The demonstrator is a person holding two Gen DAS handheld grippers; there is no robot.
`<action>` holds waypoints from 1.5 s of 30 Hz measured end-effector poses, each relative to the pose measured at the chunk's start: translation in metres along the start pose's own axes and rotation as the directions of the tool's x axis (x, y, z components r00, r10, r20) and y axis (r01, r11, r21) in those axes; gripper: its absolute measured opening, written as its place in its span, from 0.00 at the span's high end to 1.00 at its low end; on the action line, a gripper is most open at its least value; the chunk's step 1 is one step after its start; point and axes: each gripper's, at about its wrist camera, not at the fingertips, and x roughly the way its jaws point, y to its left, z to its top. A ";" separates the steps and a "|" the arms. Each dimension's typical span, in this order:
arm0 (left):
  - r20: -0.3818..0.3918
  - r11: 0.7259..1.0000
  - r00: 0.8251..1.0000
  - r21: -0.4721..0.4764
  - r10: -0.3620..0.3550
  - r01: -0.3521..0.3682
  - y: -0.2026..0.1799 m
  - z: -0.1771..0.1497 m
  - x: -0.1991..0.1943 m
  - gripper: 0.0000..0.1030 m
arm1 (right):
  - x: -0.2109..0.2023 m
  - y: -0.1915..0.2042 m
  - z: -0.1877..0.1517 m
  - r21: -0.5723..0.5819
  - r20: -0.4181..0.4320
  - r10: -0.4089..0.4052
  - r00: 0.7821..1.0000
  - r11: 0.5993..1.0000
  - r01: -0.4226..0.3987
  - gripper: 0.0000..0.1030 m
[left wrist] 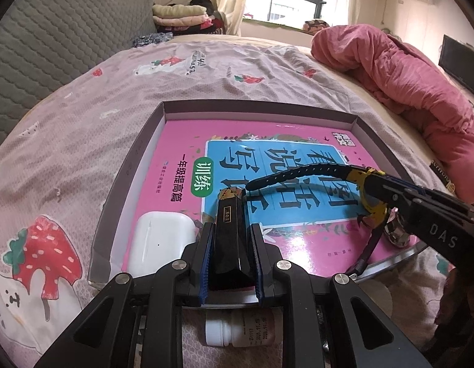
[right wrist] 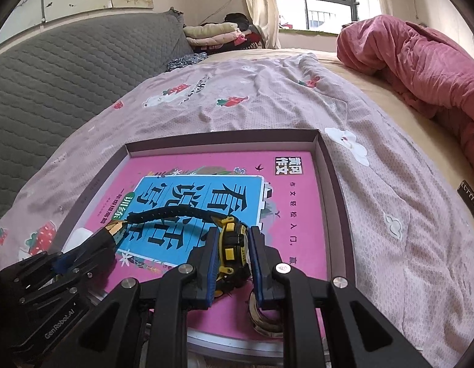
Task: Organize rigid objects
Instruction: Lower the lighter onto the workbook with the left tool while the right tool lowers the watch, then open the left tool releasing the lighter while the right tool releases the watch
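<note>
A shallow box lid (left wrist: 135, 165) (right wrist: 332, 168) lies on the bed with a pink and blue book (left wrist: 181, 141) (right wrist: 298, 208) inside it. My left gripper (left wrist: 232, 230) (right wrist: 80, 253) is shut on a black block with a gold-patterned tip (left wrist: 229, 214) (right wrist: 114, 230), held over the book. My right gripper (right wrist: 233, 239) (left wrist: 387, 190) is shut on a yellow and black wristwatch (right wrist: 232, 242) (left wrist: 370, 190); its black strap (right wrist: 172, 213) (left wrist: 298, 174) arches out over the book. A white earbud case (left wrist: 158, 239) lies in the box's near left corner.
A small white bottle (left wrist: 233, 332) lies on the sheet below my left gripper. A shiny metal ring-like object (right wrist: 264, 319) (left wrist: 396, 233) sits by the book's near edge. A pink quilt (left wrist: 399, 70) (right wrist: 421, 61) is heaped at right, a grey quilted headboard (left wrist: 52, 36) at left.
</note>
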 end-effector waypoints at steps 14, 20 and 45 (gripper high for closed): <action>-0.029 1.000 1.000 0.012 0.001 0.000 -0.008 0.004 0.008 0.78 | -0.006 -0.002 0.005 -0.009 0.018 -0.006 1.000 1.000 0.006 0.81; -0.035 0.999 0.999 0.021 -0.029 0.030 -0.013 0.003 0.008 0.78 | -0.007 -0.008 0.007 0.002 0.016 -0.017 1.000 1.000 0.017 0.81; -0.034 0.999 0.999 0.027 -0.020 0.021 -0.010 0.001 0.006 0.65 | -0.008 -0.011 0.006 0.006 0.015 -0.031 0.999 0.999 0.031 0.70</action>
